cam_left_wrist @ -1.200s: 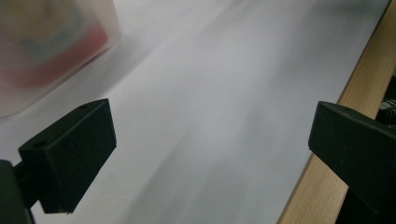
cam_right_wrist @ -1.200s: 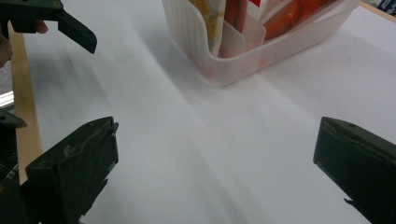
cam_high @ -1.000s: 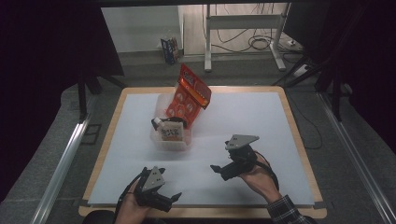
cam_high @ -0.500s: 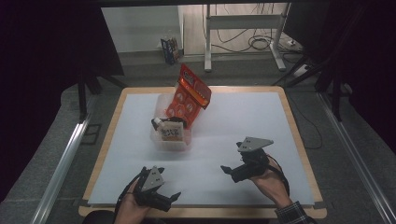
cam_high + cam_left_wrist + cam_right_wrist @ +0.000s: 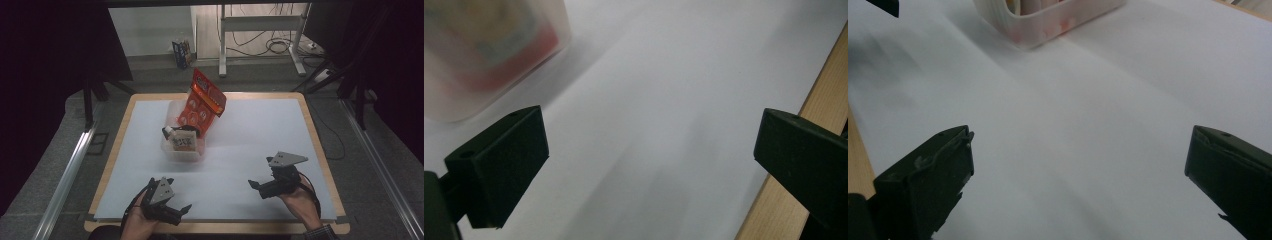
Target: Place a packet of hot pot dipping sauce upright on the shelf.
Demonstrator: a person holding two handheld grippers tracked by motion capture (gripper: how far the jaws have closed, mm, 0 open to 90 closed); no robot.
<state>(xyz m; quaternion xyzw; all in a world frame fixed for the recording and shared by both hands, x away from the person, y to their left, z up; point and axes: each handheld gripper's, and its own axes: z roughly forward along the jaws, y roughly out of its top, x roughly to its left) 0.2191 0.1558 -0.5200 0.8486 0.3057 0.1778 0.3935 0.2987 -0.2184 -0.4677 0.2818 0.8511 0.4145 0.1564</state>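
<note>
Your left gripper (image 5: 176, 209) rests low at the table's near edge, jaws spread wide, empty. Your right gripper (image 5: 257, 186) hovers beside it, well apart, jaws also wide, empty. The clear bin (image 5: 181, 149) with the red packet (image 5: 202, 103) lies ahead, between both grippers.
</note>
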